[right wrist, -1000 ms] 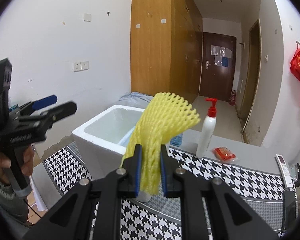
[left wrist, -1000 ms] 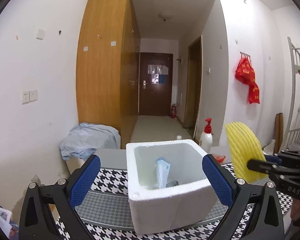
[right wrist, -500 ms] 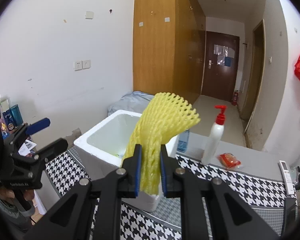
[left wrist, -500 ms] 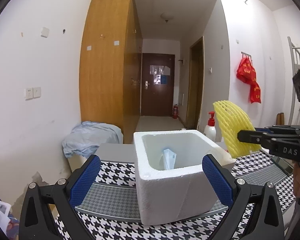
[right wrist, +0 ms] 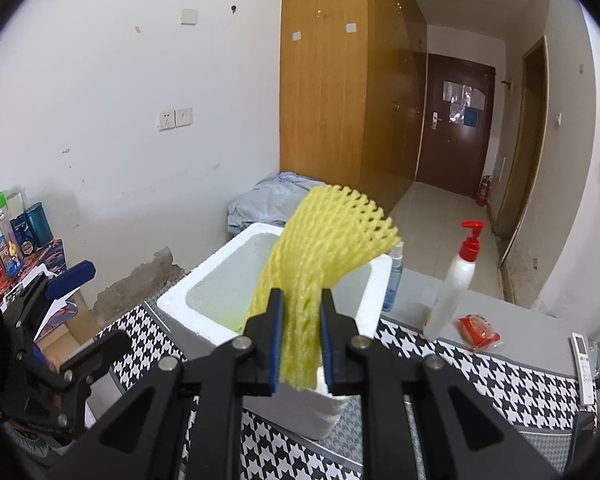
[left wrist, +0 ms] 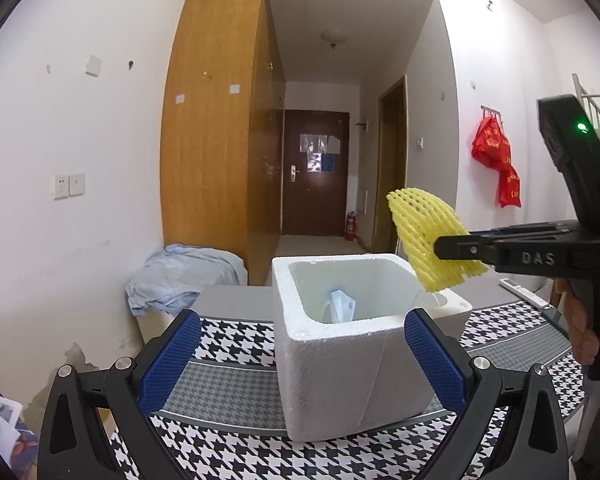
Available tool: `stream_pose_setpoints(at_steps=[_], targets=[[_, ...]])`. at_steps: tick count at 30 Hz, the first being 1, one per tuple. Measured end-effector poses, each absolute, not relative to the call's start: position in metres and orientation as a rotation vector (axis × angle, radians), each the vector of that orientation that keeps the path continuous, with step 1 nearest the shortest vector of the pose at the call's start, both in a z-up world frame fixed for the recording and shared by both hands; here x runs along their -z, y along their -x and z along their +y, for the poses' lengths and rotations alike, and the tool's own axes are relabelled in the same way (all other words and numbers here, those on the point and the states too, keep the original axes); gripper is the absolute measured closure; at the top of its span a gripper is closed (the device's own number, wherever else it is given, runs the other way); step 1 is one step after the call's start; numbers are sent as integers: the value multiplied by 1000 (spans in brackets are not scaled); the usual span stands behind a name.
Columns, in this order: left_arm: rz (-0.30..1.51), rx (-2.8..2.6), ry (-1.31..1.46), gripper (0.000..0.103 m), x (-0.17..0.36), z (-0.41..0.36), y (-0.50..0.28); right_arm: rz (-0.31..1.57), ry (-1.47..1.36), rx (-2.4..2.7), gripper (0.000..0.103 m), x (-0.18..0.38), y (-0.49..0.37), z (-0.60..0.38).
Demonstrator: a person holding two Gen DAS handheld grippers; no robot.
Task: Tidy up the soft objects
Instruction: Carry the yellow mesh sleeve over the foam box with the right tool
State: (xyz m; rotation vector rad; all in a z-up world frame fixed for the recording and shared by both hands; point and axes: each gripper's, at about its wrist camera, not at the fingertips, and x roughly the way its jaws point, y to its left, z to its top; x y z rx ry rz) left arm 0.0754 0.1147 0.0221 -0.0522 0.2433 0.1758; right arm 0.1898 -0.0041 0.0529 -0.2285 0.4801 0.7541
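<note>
Fingers [right wrist: 278,344] of the right gripper [right wrist: 300,344] are clamped on the lower part of a yellow foam net [right wrist: 324,248], which fans up and out of them in the middle of the right wrist frame. In the left wrist view the same net [left wrist: 428,240] hangs at right of centre, above the near right rim of the white foam box [left wrist: 340,360], apart from it and not yet inside. The left gripper [left wrist: 300,356] stands wide apart and holds nothing, its blue pads either side of the box low in the frame without touching it.

The box sits on the houndstooth worktop [left wrist: 228,328]. Inside it a pale blue packet [left wrist: 342,306] stands against the bottom, so at least one item seems already stowed (a greenish tint at the bottom of the box in the right wrist view may be another, though it is too blurred to tell).

My reading is that the task is partway done: the net is lifted and carried to the box, and what is left for it is to lower it over the opening and let go. At right in the right wrist frame, a red snack packet [right wrist: 476,330], a pump bottle [right wrist: 456,280] and a remote [right wrist: 582,360] lie on the worktop; whether any of these counts as soft goods to sort I cannot say.
</note>
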Motion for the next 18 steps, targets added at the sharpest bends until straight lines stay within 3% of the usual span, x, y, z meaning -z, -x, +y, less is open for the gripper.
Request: stream_pose_setpoints(at_steps=[18], targets=[[251,-207,73,1,-18,125,-71,589,229,-762,84,-40,-227,25]])
